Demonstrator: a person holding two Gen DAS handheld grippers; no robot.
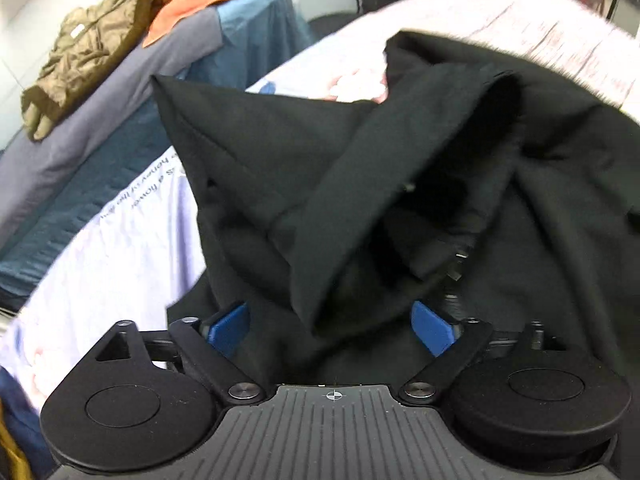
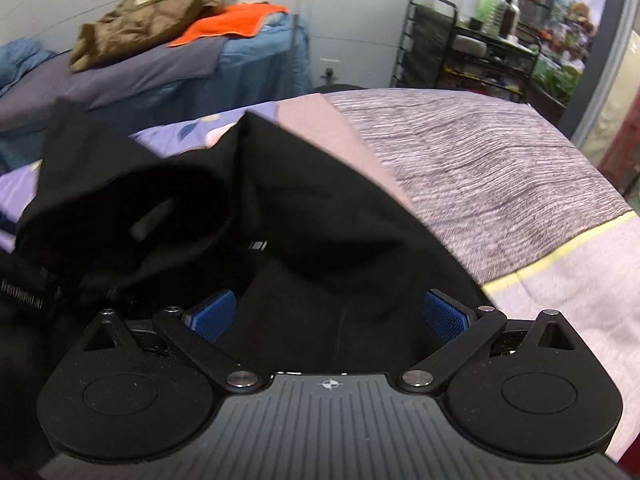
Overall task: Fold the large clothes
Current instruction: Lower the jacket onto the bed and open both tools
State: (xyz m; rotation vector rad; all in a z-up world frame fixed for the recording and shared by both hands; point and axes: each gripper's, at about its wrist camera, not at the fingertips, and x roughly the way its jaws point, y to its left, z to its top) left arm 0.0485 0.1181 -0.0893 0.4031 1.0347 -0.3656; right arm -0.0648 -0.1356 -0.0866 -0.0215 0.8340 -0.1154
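Rumpled matte black garment (image 1: 400, 168), left gripper (image 1: 331, 326) fingers spread wide, right gripper (image 2: 330, 314) likewise

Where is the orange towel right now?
The orange towel lies on the far blue-covered bed, upper left in both wrist views, right beside the olive jacket and well behind the black garment.

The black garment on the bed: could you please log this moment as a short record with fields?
garment: black garment, crumpled, not flat, folds standing up
surface: bedspread, lilac and grey
left gripper: left gripper open, blue pads apart over the cloth, not pinching it
right gripper: right gripper open, cloth lying between the pads, not clamped
background: olive jacket and orange towel on a second bed
fold status: not yet folded
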